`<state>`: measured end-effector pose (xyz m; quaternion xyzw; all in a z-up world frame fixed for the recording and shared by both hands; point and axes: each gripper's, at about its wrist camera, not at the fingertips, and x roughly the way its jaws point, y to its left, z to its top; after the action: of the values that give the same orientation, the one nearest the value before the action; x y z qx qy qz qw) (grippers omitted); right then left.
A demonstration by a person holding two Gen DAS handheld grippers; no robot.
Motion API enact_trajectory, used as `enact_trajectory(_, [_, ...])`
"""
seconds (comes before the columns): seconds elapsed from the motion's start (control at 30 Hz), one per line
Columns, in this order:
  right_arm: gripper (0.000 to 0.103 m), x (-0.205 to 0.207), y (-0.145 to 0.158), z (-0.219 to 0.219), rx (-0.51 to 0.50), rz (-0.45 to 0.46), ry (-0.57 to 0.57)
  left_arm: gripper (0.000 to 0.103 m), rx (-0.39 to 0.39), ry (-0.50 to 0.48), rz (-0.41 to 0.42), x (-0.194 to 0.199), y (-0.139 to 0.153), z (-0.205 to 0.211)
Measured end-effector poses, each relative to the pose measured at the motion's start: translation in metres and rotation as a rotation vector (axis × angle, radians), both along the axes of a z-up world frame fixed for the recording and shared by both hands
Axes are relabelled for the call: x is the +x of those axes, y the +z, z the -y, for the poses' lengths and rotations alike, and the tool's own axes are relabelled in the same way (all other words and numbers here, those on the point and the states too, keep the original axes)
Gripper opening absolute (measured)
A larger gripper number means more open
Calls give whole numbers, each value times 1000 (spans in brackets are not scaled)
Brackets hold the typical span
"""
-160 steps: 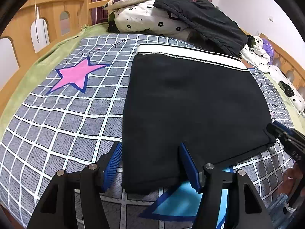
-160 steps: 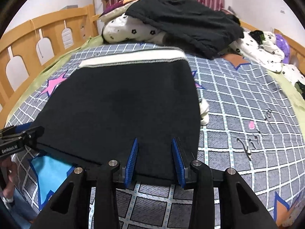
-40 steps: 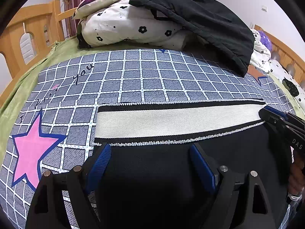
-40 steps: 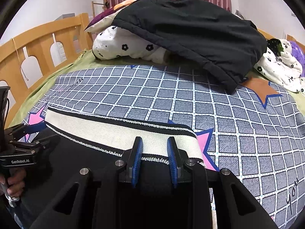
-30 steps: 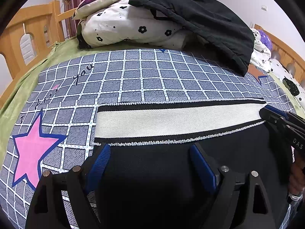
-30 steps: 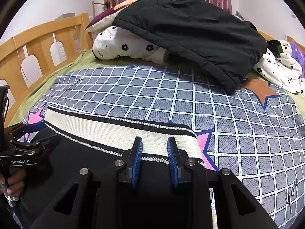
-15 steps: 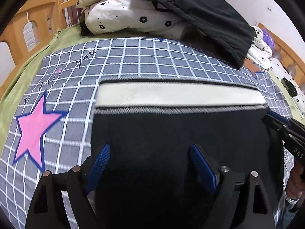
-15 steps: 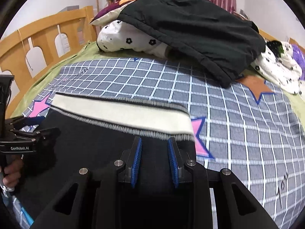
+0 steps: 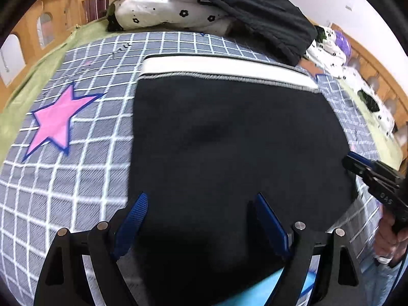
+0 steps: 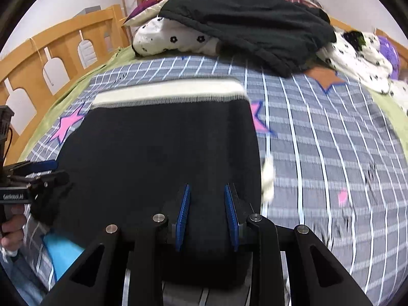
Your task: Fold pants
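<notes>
The black pants (image 9: 229,140) are laid flat on the grid-patterned bedspread (image 9: 76,178), with the white waistband (image 9: 224,70) at the far edge.

In the left wrist view a pink star (image 9: 54,122) is seen on the bedspread left of the pants, and a light blue patch (image 9: 267,290) is seen at the near edge, under the fabric. The right gripper (image 9: 357,164) enters there from the right, at the right side of the pants, held by a hand (image 9: 390,237).

Only in the right wrist view are seen the brown star (image 10: 323,76) and a small white piece (image 10: 267,178) just beside the right edge of the pants; this piece is blurred and cannot be identified.

The left gripper (image 9: 201,211) is tilted downward over the near left part of the pants. Its jaws stand wide apart, and it seems that nothing is pinched.

The right gripper (image 10: 207,204) is also tilted downward. Its jaws are narrowly apart with black fabric between them; whether the fabric is pinched cannot be told.
</notes>
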<state>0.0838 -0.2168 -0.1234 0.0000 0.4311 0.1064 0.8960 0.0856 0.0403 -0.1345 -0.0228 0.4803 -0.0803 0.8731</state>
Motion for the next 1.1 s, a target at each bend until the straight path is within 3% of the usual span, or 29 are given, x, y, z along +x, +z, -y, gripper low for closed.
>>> enact_trajectory(0.1, [28,-21,-3,-1,-28,-8,-3,84,22,-6,-3,-22,-3,-6])
enact_trajectory(0.33, [32,-47,5,1,0,22,-36,84,-37,-26,-64,-60,-7,-21])
enact_trajectory(0.53, [32,-50,6,6,-4,24,-62,84,118,-42,-64,-75,-19,-20])
enact_trajectory(0.73, [35,-50,11,11,22,38,-71,80,315,-7,16,-77,-27,-18])
enact_trajectory(0.83, [39,-50,10,10,22,36,-68,65,335,-10,56,-74,-25,-14])
enact_trajectory(0.9, [39,-49,9,9,22,34,-70,29,305,-31,79,-73,-22,-10])
enact_trajectory(0.93, [39,-49,9,10,24,35,-71,19,281,-44,83,-73,-19,-7])
enact_trajectory(1.03, [39,-49,9,11,29,36,-74,15,227,-15,186,-82,-1,-7])
enact_trajectory(1.1, [39,-49,8,11,28,32,-78,15,225,-19,145,-76,-8,-12])
